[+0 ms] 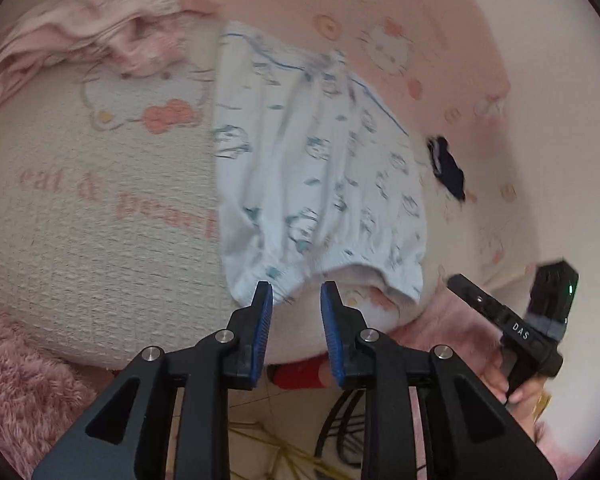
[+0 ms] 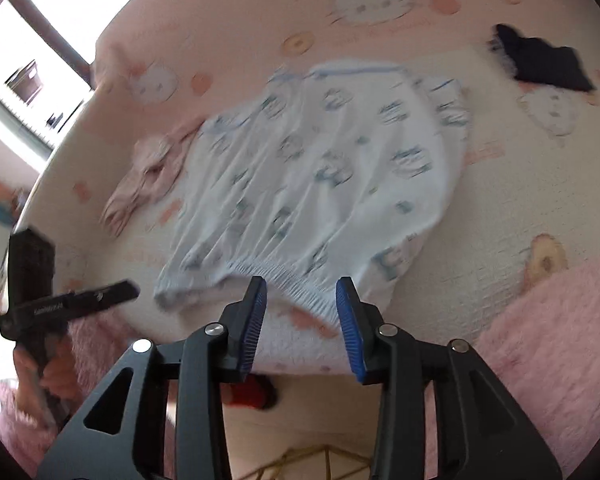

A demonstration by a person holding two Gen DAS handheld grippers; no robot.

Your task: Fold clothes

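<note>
A white garment with a blue cartoon print and an elastic waistband (image 1: 320,168) lies spread on the bed; it also shows in the right wrist view (image 2: 320,176). My left gripper (image 1: 296,292) is open, its fingertips just at the waistband's near edge, holding nothing. My right gripper (image 2: 302,288) is open too, hovering at the waistband's near edge, empty. The right gripper also shows in the left wrist view (image 1: 512,320), and the left gripper in the right wrist view (image 2: 60,304).
A crumpled pink garment (image 1: 80,40) lies at the far left, also in the right wrist view (image 2: 148,176). A dark navy item (image 1: 446,168) lies right of the white garment. A fluffy pink blanket (image 2: 548,340) covers the bed's near edge. A window (image 2: 40,40) is at left.
</note>
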